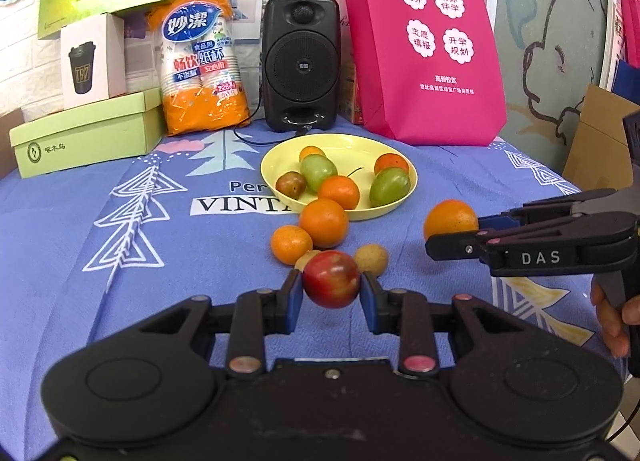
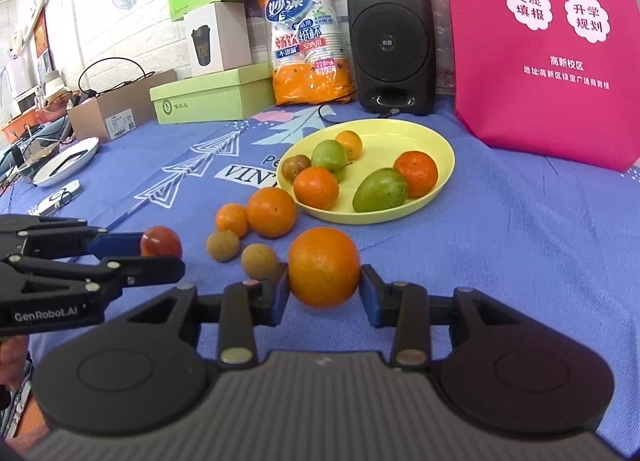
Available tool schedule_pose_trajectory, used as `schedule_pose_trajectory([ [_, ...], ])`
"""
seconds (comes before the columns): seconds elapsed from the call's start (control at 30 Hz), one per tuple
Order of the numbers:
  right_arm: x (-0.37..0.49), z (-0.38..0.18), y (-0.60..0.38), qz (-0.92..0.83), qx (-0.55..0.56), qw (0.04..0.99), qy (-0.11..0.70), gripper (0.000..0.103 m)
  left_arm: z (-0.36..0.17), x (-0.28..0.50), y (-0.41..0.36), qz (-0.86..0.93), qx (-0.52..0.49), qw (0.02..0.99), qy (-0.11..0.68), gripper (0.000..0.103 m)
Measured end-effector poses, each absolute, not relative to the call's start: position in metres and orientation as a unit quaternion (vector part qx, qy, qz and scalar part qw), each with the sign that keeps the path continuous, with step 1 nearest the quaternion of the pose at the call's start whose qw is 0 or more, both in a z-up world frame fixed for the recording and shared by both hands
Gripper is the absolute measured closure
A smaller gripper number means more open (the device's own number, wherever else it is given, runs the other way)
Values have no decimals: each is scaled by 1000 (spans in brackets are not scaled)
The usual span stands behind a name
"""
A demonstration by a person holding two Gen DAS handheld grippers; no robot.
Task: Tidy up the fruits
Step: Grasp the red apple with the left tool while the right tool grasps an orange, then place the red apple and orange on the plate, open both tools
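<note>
Jaws of left gripper (image 1: 331,288) clamp red fruit (image 1: 330,279), right gripper (image 2: 324,290) orange (image 2: 324,266).

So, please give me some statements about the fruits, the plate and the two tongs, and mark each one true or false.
1. The left tongs grip a red fruit. True.
2. The right tongs are empty. False: they are shut on a large orange.
3. The yellow plate holds six fruits. True.
4. The plate stands on a bare wooden table. False: it stands on a blue patterned cloth.
5. Two small brownish fruits lie on the cloth, outside the plate. True.
6. A white speaker stands behind the plate. False: the speaker is black.
</note>
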State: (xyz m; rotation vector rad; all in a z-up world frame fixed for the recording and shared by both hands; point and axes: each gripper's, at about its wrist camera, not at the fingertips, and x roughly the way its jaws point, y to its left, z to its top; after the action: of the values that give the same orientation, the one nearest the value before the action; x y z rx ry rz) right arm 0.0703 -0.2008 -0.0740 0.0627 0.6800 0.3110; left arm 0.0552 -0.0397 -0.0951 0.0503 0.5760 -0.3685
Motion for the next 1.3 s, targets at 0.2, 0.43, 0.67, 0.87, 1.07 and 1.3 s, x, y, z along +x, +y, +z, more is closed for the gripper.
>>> schedule_pose_trajectory([
  [0.2, 70, -74, -202, 150, 31, 931, 332, 66, -95, 60, -38, -185, 24, 940, 284, 73],
  [0.43, 77, -66, -199, 150, 18, 935, 322, 66, -87, 80, -36, -196, 20, 941, 277, 73],
  [0.67, 114, -44, -196, 137, -16, 944, 300, 66, -69, 128, -37, -187, 24, 944, 270, 73],
  [0.87, 148, -42, -195, 130, -34, 943, 303, 66, -56, 184, -47, -196, 29, 940, 279, 73],
  [1.07, 160, -46, -198, 121, -46, 942, 310, 66, -47, 240, -70, -217, 39, 931, 290, 73],
  [1.3, 159, -49, -208, 123, -38, 941, 315, 66, -61, 304, -105, -230, 41, 914, 332, 73],
])
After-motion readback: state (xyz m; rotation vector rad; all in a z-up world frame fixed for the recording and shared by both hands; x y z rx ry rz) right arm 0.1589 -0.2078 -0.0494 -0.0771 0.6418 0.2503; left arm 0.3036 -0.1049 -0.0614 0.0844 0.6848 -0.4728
